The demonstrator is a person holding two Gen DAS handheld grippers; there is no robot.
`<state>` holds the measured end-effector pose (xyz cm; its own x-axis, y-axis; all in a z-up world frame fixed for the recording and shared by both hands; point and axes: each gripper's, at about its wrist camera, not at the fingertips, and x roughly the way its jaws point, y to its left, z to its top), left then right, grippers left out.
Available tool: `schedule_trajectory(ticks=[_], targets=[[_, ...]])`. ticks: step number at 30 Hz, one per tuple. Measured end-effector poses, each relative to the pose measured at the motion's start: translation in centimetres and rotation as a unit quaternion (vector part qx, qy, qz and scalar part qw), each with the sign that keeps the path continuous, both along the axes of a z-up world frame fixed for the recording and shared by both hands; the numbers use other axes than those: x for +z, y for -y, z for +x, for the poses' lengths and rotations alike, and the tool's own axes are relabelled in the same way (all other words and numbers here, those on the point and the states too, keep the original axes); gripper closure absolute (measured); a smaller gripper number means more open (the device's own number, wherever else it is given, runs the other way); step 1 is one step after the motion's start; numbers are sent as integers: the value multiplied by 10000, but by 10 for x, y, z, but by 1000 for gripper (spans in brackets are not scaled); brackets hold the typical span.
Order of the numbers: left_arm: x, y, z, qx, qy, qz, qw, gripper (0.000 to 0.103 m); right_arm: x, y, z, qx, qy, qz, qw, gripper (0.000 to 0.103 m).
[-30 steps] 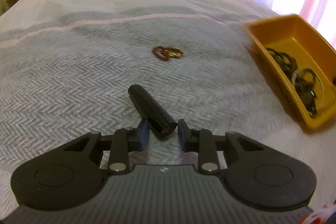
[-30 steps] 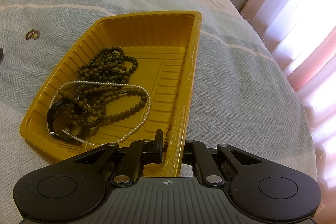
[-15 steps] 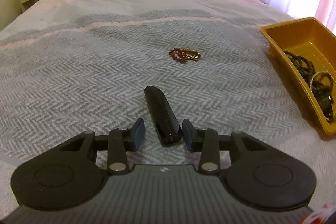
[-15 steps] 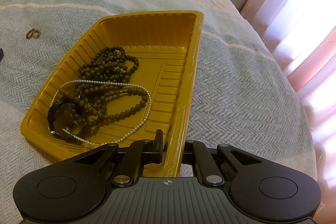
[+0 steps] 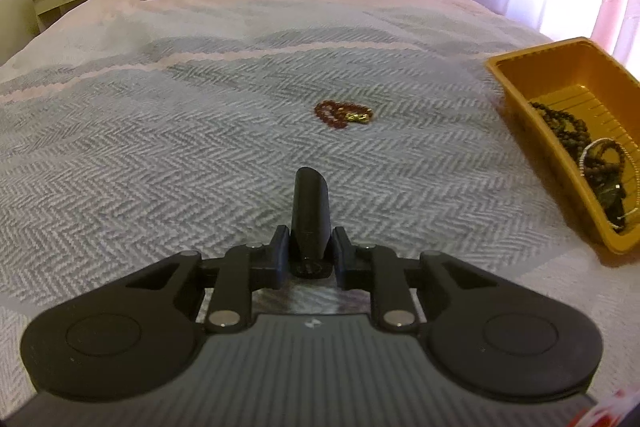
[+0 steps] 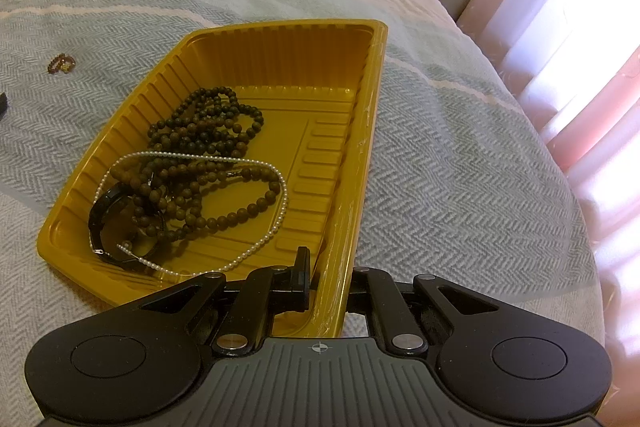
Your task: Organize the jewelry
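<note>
Right gripper (image 6: 326, 287) is clamped on the near long wall of the yellow tray (image 6: 280, 67); one finger inside, one outside, jaws nearly closed with only the thin plastic wall between them; my read is it's there to pin the tray so it doesn't slide or tip on the soft bedspread (image 6: 460, 167) while items get dropped in; tray already holds a pile of dark bead strands (image 6: 208, 131), a thin pearl strand (image 6: 276, 223) looped over them, and a black bracelet or watch-like band (image 6: 104, 211) at the near left corner; far half of the tray floor is bare, so room is there. Left gripper (image 5: 309, 259) has its jaws closed down on the near end of a black cylindrical case (image 5: 310, 203); both pads look in contact with its sides; case points straight ahead along the fingers, far end angled up off the bedspread (image 5: 160, 147), so it reads as gripped rather than just straddled; can't tell if the near end is lifted clear. Still loose: a small red bead bracelet with a gold charm (image 5: 343, 113), lying on the cover beyond the case and well apart from the tray (image 5: 560, 79), which sits off to the right in the left view; likely plan is case goes to the tray, then that bracelet.
</note>
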<state>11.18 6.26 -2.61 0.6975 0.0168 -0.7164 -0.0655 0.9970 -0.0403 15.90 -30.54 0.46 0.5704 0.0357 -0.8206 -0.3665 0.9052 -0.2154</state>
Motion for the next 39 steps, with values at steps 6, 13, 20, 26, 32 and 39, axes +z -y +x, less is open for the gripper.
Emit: schedule_trajectory(ticks=[6, 13, 20, 26, 32, 39], targets=[[10, 11, 0, -183, 96, -134, 9997, 83, 0, 0, 0, 3, 6, 1, 10000, 95], [15, 20, 2, -285, 156, -180, 9993, 83, 0, -1, 0, 8, 12, -6, 10000, 95], [24, 34, 4, -547, 261, -365, 9975, 84, 0, 0, 0, 12, 12, -5, 10000, 95], [39, 71, 14, -1147, 436, -686, 9901, 83, 0, -1, 0, 14, 13, -6, 10000, 95], [48, 126, 26, -1958, 523, -927, 9749, 83, 0, 0, 0, 14, 8, 18, 10000, 95], [49, 183, 35, -2749, 533, -943, 9554, 83, 1, 1, -1, 32, 18, 40, 10000, 95]])
